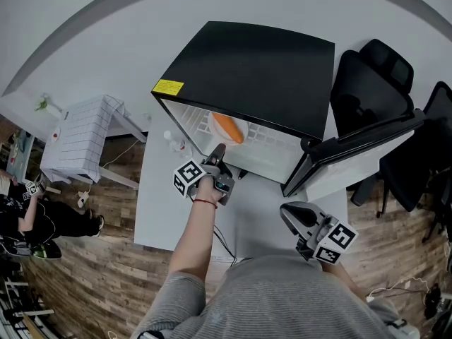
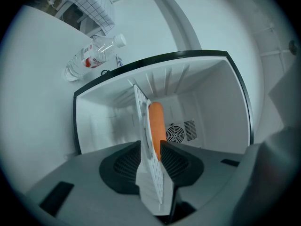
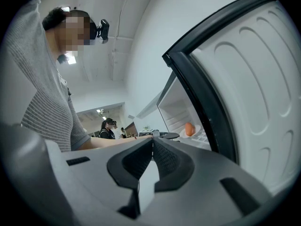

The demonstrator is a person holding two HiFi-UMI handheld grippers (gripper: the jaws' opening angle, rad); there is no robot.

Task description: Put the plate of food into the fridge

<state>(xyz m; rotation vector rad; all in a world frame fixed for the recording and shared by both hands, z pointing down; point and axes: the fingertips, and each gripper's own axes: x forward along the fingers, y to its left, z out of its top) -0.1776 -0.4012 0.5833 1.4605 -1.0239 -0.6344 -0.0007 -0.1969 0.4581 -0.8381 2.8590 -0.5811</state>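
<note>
As the plate (image 2: 141,119) of food seems released at the fridge (image 1: 254,66) shelf's front edge, the left gripper (image 2: 151,149) gapes around its rim and the right gripper (image 3: 152,144) is pinched empty. The next move is likely a straight withdrawal.

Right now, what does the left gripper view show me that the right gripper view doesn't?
Only the left gripper view: a water bottle lying beside the fridge, the round vent on its back wall, and the plate edge-on between the left gripper's jaws. Only the right gripper view: the open door's inner side, the person's grey shirt, someone further back, and the right gripper with jaws together. Both: the fridge's white inside with the orange food on the plate.
</note>
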